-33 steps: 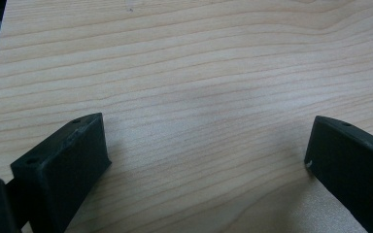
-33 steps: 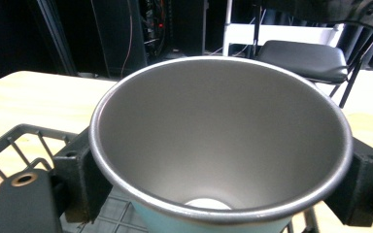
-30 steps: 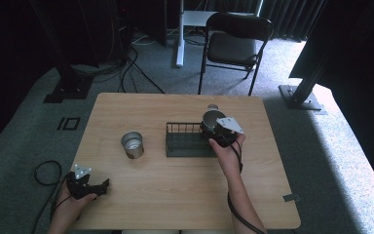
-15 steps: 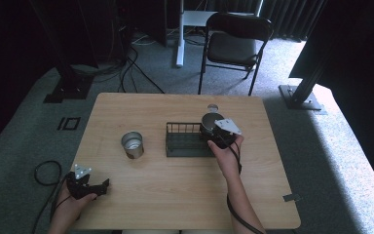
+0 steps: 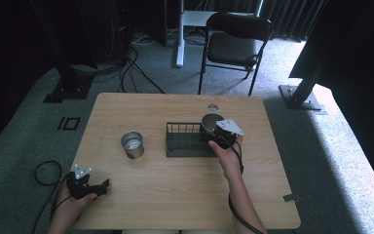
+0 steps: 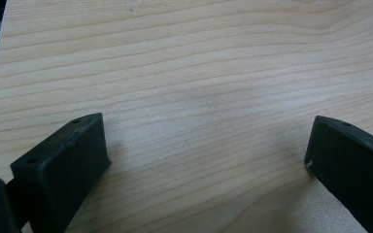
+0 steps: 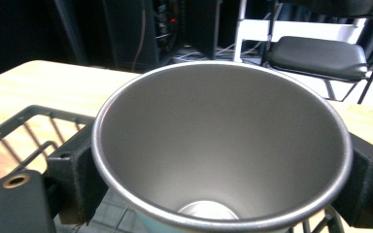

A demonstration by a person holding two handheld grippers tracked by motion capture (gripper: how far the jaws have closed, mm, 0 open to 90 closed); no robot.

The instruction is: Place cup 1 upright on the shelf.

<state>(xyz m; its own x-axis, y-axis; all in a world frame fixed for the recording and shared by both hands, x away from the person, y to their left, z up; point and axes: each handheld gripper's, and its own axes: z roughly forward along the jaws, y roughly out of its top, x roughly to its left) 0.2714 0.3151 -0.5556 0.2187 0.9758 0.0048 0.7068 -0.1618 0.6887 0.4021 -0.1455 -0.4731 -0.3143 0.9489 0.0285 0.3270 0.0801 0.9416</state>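
steel cup (image 7: 218, 145), gripped at its sides between the two jaws of our right gripper (image 5: 213, 132) and held upright, mouth open to the camera, over the right end of the black wire basket (image 5: 185, 141). going from largest to smallest: the wooden table (image 5: 175, 195) carries the basket near its middle; a second steel cup (image 5: 132, 145) stands on the wood just left of the basket, apart from it; our left gripper (image 5: 102, 185) rests at the near left corner of the table, its jaws spread wide over bare wood with nothing between them. we judge the step in hand to be setting the held cup into the basket. whether its base already touches the basket floor we cannot tell. the next move calls for a straight lowering inside the wire walls, then parting the jaws without tipping the cup.
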